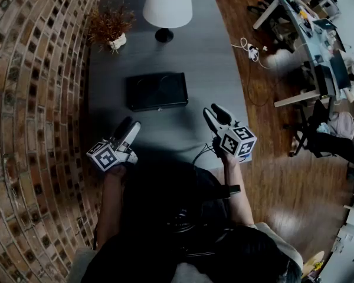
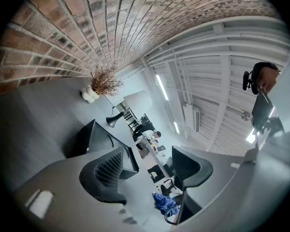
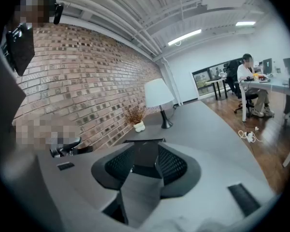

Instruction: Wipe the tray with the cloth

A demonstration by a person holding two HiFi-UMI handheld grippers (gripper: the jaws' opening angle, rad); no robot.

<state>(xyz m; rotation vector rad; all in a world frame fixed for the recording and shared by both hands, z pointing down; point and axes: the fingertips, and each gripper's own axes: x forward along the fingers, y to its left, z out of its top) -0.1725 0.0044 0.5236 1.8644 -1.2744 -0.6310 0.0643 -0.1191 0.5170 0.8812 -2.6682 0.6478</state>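
- Black rectangular tray (image 1: 156,91) lies mid grey tabletop (image 1: 218,58), ahead of both claws.
- Left claw (image 1: 130,125) wide apart, empty; right claw (image 1: 213,111) narrowly apart, empty.
- Risk: no cloth visible; bare claws would likely scrape the tray.

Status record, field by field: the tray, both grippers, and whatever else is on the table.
tray: black, nothing on it, flat on the grey table, ahead of both grippers
left gripper: jaws apart, nothing between them, short of the tray's near left corner
right gripper: jaws apart by a narrow gap, nothing held, off the tray's near right corner
cloth: none seen on the table
other items: lamp and potted dried plant at the far end
wiping: not begun
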